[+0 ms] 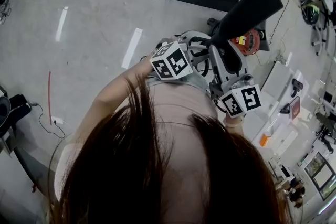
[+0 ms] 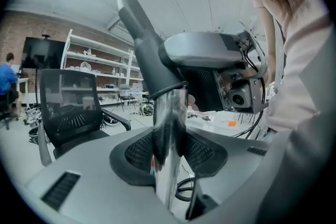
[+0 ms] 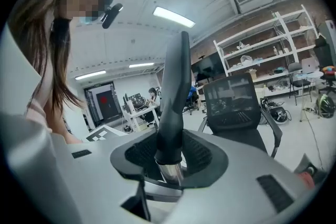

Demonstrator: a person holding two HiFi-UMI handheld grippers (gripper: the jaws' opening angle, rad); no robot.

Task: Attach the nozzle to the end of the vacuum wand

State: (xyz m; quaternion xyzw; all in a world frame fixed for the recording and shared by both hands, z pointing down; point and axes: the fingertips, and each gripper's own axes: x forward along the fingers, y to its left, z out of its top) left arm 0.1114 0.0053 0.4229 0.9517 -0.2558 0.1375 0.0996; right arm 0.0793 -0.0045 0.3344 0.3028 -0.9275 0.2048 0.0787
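Observation:
A dark grey tapered nozzle [image 1: 247, 10] sits on the upper end of a shiny chrome vacuum wand [image 2: 169, 134], its collar down over the tube's tip. My left gripper [image 2: 168, 139] is shut on the wand just below the nozzle. My right gripper [image 3: 169, 157] is shut on the nozzle's base [image 3: 170, 128], with a short piece of chrome tube [image 3: 171, 171] showing beneath. In the left gripper view, the right gripper's body [image 2: 220, 76] is close behind the nozzle [image 2: 149, 55]. Both grippers are held up in front of the person's chest, and the nozzle points away from the person.
A black mesh office chair [image 2: 68, 107] stands close ahead, and metal shelves [image 2: 100, 68] line the brick wall behind it. A red round machine [image 1: 249, 42] sits on the floor beyond the grippers. White tables [image 1: 283, 123] with small items are to the right. People sit at desks [image 3: 152, 99] farther off.

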